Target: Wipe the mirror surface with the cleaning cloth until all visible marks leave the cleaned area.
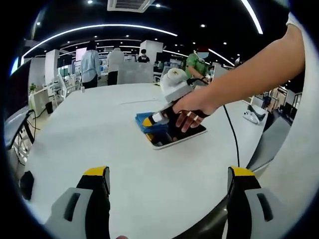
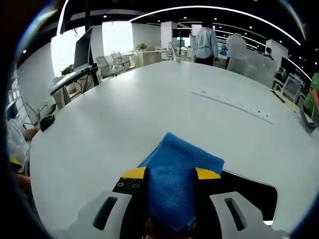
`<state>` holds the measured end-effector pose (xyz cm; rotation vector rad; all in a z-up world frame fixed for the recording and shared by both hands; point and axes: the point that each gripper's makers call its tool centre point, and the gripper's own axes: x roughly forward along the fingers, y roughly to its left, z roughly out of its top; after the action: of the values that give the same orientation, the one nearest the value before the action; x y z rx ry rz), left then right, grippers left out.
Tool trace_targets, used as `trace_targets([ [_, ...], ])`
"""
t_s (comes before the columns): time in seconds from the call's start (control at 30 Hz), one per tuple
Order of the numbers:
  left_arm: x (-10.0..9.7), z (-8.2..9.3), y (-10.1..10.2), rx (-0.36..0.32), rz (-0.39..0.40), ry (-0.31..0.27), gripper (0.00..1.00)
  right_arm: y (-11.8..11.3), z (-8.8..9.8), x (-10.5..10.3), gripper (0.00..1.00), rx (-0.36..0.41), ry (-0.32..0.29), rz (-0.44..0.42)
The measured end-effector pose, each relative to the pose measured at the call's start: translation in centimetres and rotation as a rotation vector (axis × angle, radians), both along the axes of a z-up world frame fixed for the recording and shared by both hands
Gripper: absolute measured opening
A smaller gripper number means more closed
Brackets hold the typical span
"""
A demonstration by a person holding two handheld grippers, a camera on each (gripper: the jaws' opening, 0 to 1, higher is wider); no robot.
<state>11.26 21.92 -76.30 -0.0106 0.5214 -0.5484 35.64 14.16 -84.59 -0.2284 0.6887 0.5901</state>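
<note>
Blue cloth clamped in right tool, over mirror.

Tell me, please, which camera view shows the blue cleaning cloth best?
The right gripper view: the blue microfibre cleaning cloth sits large and close, clamped between the right claw's yellow tips, its weave clear. The left gripper view shows it small and farther off, beside the flat rectangular mirror, partly hidden by the person's hand.

Bright, even light from ceiling strips arcing across the upper frame and small spots. Soft, faint shadows on the white table. Strong fisheye bending at the edges; perhaps slight blur low in the right gripper view.
</note>
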Motion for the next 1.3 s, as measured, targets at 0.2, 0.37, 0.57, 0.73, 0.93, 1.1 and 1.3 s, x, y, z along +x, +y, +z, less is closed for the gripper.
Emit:
trace_targets([
  [0.2, -0.1, -0.1, 0.2, 0.014, -0.003, -0.001, 0.99, 0.0, 0.0, -0.3, 0.33, 0.002, -0.003, 0.005],
  [0.37, -0.2, -0.1, 0.2, 0.014, 0.002, -0.002, 0.99, 0.1, -0.1, -0.8, 0.33, 0.004, -0.003, 0.009],
  [0.57, -0.2, 0.0, 0.1, 0.017, 0.004, -0.002, 0.99, 0.1, -0.2, -1.4, 0.33, 0.005, -0.005, 0.02],
  [0.73, -0.5, -0.3, 0.0, 0.016, 0.008, 0.006, 0.99, 0.1, -0.1, -2.3, 0.33, 0.008, -0.009, 0.024],
  [0.93, -0.8, -0.2, -0.2, 0.011, 0.014, 0.008, 0.99, 0.2, -0.1, -2.3, 0.33, 0.012, -0.01, 0.038],
  [1.1, -0.9, -0.2, -0.3, 0.014, 0.012, 0.011, 0.99, 0.2, 0.0, -2.7, 0.33, 0.012, -0.01, 0.041],
  [1.3, -0.8, 0.0, -0.2, 0.021, 0.01, 0.007, 0.99, 0.0, 0.1, -3.2, 0.33, 0.017, -0.017, 0.042],
])
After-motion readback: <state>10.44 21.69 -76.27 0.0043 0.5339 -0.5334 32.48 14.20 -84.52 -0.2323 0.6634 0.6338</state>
